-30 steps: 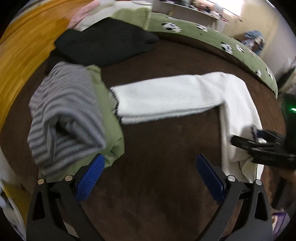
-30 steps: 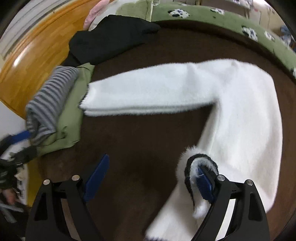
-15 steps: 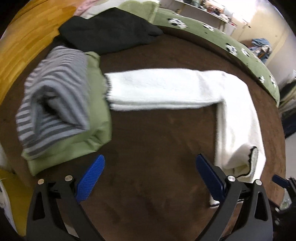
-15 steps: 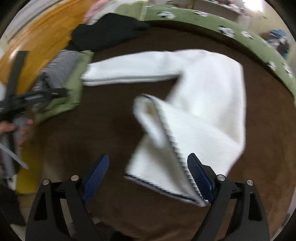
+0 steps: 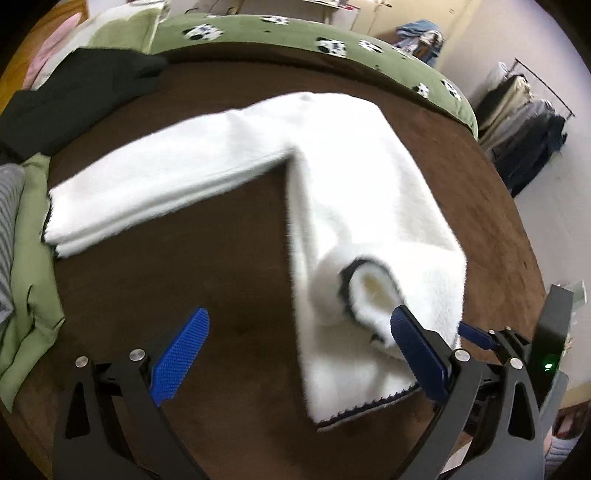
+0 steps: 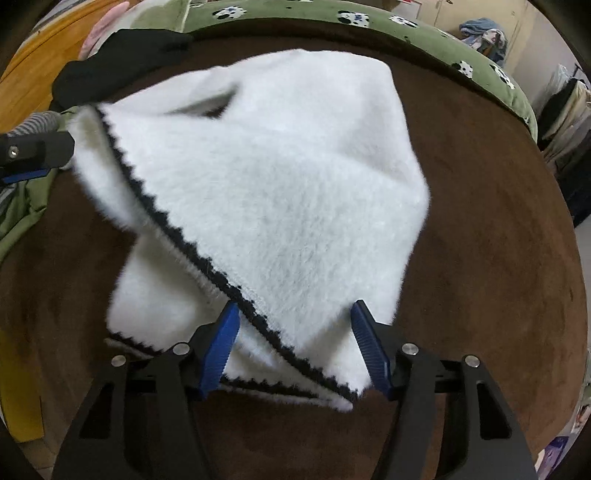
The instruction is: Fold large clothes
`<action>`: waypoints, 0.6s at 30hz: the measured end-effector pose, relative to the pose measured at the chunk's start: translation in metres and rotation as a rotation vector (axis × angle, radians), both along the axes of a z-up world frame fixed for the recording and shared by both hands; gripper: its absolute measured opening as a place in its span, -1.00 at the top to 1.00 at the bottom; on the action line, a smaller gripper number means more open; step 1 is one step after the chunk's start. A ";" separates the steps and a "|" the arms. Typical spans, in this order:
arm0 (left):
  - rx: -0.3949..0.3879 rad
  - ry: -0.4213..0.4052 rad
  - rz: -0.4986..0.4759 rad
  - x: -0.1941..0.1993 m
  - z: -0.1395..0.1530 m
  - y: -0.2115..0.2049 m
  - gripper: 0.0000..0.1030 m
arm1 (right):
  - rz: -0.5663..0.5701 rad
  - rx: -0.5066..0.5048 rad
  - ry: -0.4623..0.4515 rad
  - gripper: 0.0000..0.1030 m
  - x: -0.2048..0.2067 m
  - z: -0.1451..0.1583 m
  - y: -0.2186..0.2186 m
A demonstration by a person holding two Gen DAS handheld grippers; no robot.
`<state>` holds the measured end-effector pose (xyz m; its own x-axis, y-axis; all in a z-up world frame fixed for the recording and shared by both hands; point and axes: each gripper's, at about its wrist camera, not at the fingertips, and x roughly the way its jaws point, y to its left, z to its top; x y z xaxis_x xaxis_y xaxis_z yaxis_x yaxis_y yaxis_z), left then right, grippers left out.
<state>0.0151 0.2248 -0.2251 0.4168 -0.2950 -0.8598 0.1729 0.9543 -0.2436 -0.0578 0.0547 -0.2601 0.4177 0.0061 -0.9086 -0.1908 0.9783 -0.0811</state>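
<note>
A white fluffy garment with black scalloped trim (image 5: 369, 206) lies on the brown blanket (image 5: 207, 280), one sleeve stretched to the left. My left gripper (image 5: 299, 354) is open, low over the blanket, with its right finger against the rolled hem. My right gripper (image 6: 295, 343) has its jaws half closed around a bunched corner of the white garment (image 6: 266, 206), which drapes between and over the blue pads; the cloth looks lifted. The right gripper also shows at the right edge of the left wrist view (image 5: 480, 338).
A black garment (image 5: 74, 96) lies at the back left. A folded green garment (image 5: 29, 258) with a grey striped one (image 5: 7, 206) on it sits at the left. A green panda-print cover (image 5: 295, 33) borders the far side. A clothes rack (image 5: 524, 122) stands at the right.
My right gripper has narrowed around the garment's corner, and the cloth now drapes over its jaws. The left gripper has swung right, toward the garment's hem.
</note>
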 end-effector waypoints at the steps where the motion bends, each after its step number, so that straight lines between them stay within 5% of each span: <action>1: 0.005 -0.008 -0.002 0.000 0.000 -0.005 -0.87 | 0.003 -0.016 -0.007 -0.10 0.001 -0.004 0.000; 5: 0.006 -0.023 0.019 0.004 0.001 -0.010 -0.87 | -0.004 -0.023 -0.016 0.10 0.002 -0.009 -0.002; 8: 0.028 0.001 0.023 0.010 -0.010 -0.010 -0.81 | -0.022 -0.002 -0.009 0.47 0.003 -0.008 -0.012; 11: 0.016 0.057 -0.012 0.015 -0.027 -0.013 -0.34 | -0.036 0.051 -0.001 0.67 0.003 0.001 -0.024; 13: 0.005 0.095 -0.034 0.014 -0.035 -0.014 0.29 | -0.035 0.080 0.018 0.71 0.001 0.010 -0.031; 15: 0.018 0.133 -0.054 0.009 -0.041 -0.019 0.49 | -0.037 0.093 0.043 0.73 -0.002 0.020 -0.040; 18: 0.014 0.161 -0.065 -0.004 -0.044 -0.020 0.49 | -0.046 0.099 0.100 0.78 -0.009 0.030 -0.056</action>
